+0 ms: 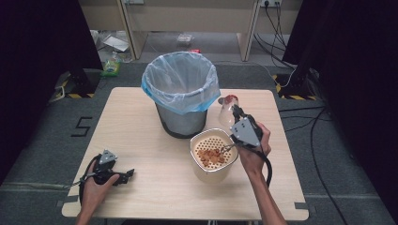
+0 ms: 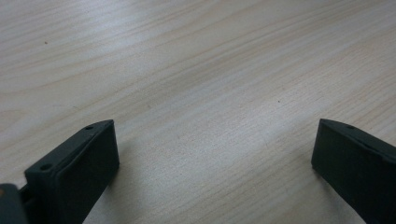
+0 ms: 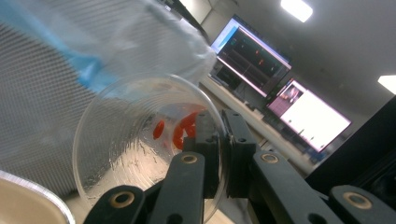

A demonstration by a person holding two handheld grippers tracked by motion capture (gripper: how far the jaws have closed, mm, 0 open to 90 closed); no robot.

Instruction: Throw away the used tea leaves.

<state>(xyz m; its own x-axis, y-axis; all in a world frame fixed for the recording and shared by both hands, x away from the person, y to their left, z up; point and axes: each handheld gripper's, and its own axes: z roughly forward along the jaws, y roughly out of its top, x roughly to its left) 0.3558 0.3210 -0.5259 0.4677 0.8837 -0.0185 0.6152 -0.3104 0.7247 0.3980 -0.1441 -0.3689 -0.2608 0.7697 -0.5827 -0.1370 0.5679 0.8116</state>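
Wooden bench point(image 1: 141, 140) carries one lined bin point(image 1: 180, 93) and one colander point(image 1: 213, 154); right gripper point(image 3: 222, 154) pinches one clear cup point(image 3: 140, 144) at two o'clock, left gripper point(image 2: 215, 154) jaws gape.

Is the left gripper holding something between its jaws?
No: in the left gripper view the left gripper has its two jaws wide apart, with bare wooden table between them.

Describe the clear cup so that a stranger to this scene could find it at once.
Start at the mesh bin with the blue bag, standing on the wooden table. Just to its right, above the cream strainer pot, the right gripper pinches the clear cup by its rim. It is see-through, with red bits inside.
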